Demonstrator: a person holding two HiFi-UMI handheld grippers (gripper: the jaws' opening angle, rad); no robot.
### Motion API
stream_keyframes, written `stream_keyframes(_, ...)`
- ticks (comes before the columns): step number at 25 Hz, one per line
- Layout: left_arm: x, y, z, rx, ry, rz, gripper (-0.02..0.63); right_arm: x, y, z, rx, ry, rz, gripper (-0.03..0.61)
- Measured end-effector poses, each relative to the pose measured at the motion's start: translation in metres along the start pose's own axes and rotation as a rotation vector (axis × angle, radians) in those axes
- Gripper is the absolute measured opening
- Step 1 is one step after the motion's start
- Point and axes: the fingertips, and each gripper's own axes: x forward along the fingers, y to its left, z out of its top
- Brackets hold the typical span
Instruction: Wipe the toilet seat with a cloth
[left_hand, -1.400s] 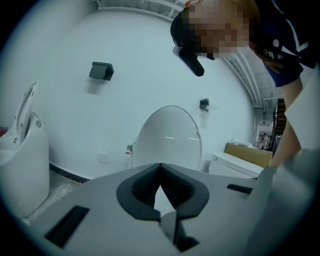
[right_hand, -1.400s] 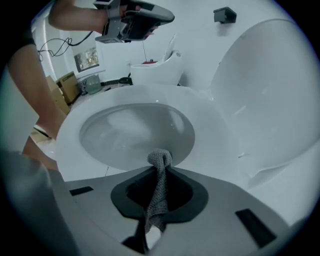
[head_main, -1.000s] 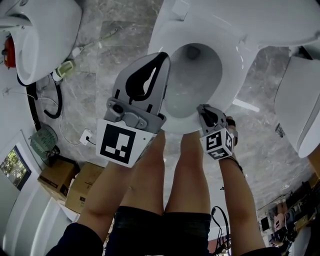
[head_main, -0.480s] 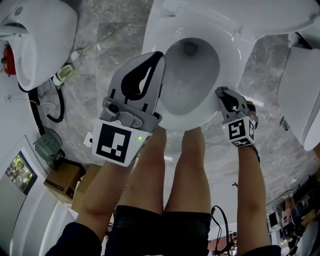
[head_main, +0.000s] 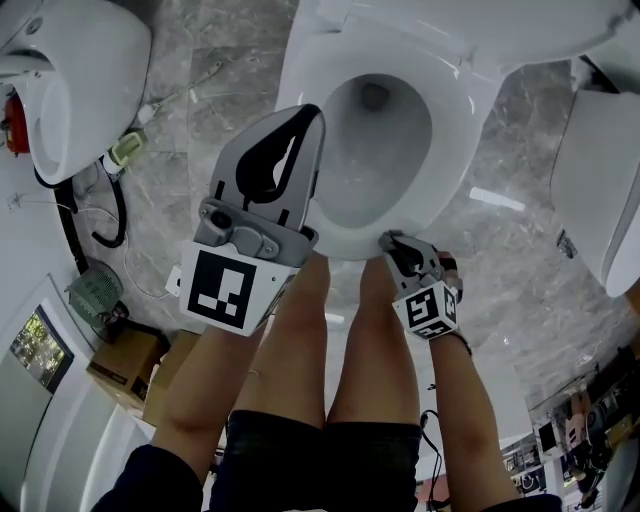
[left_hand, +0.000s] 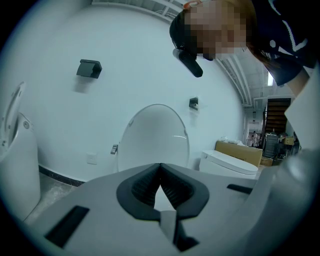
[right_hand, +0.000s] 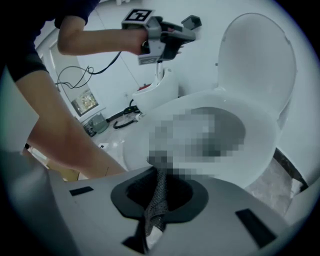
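Only "print" anywhere is the black-and-white square markers: one on the left gripper's cube, one on the right gripper's cube. Just blocky patterns, not letters.

The cloth is dark grey with a fine mesh or dotted weave. It's bunched into a narrow strip that runs up through the right gripper. Its jaws are clamped tight on it, and a paler bit pokes out at the base. That gripper's tip sits right at the front edge of the toilet, against the seat's front rim, just above the person's knees. I can't tell whether the cloth itself touches the seat, since a mosaic patch covers that spot.

The seat is a plain, glossy white oval ring, lowered onto the toilet. The lid stands upright behind it against the wall.

The left gripper is closed, tips meeting with nothing between them. It's held up in the air over the toilet's left side, pointing toward the lid.

A second white toilet stands off to the right of this one, and cardboard boxes sit on the floor to its left.
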Motion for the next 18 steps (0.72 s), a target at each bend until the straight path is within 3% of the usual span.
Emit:
stream_keyframes(2, 0.0, 0.0, 0.0, 0.002, -0.003, 0.004, 0.014, 0.002, 0.018, -0.004, -0.023, 0.019, 0.019, 0.056)
stream_keyframes(5, -0.002, -0.001, 0.0, 0.004, -0.007, 0.008, 0.014, -0.001, 0.003, -0.007, -0.046, 0.006, -0.004, 0.055)
stream_keyframes(13, -0.012, 0.0, -0.001, -0.001, -0.012, 0.03, 0.014, -0.031, -0.11, -0.004, -0.092, -0.022, -0.21, 0.055)
stream_keyframes(18, -0.018, 0.005, 0.001, -0.005, -0.024, 0.052, 0.014, -0.034, -0.115, -0.002, -0.002, -0.03, -0.254, 0.055)
